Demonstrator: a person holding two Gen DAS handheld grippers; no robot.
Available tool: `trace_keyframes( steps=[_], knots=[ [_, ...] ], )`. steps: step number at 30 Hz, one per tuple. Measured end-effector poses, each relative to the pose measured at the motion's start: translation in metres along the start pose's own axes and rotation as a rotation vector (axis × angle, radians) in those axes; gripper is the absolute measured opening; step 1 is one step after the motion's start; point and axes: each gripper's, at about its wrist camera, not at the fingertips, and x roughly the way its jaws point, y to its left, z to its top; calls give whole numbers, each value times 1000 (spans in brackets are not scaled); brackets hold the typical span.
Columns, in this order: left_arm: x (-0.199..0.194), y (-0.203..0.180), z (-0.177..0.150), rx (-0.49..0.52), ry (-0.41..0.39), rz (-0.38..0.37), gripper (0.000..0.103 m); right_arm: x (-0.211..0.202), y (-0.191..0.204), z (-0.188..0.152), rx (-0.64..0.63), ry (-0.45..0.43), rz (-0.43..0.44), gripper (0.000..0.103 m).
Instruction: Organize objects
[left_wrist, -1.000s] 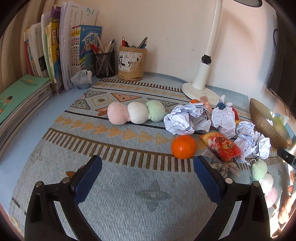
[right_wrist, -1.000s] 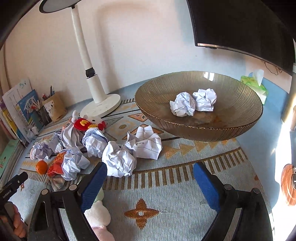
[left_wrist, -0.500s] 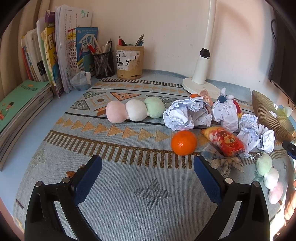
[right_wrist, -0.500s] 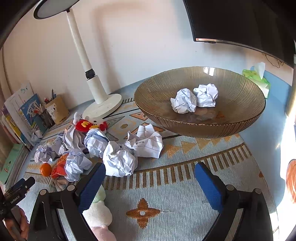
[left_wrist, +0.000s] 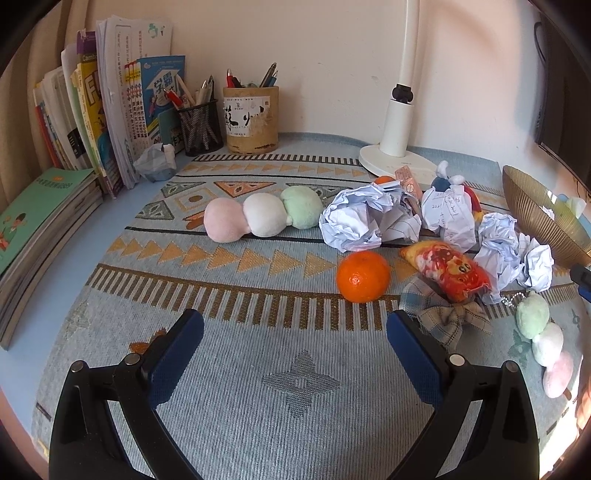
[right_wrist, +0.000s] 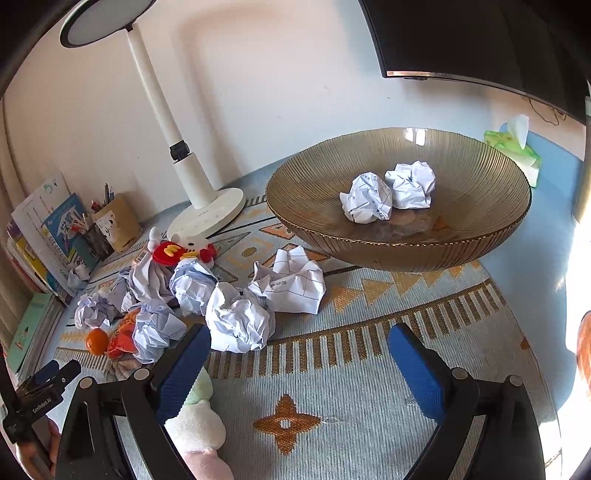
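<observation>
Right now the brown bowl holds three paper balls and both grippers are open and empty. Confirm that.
Not quite. The right wrist view shows two paper balls in the bowl, not three. The left gripper and right gripper are open and empty.

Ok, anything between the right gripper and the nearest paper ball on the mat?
Nothing visible. The right gripper is open, and the nearest crumpled paper ball lies just ahead, toward its left finger, with only bare mat between.
</observation>
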Motion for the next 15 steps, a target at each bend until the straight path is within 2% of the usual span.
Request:
trace_keyframes(
  steps=[15],
  knots=[
    [-3, 5, 1, -24, -13, -37, 100, 3, 10, -1, -59, 2, -59, 97]
  ],
)
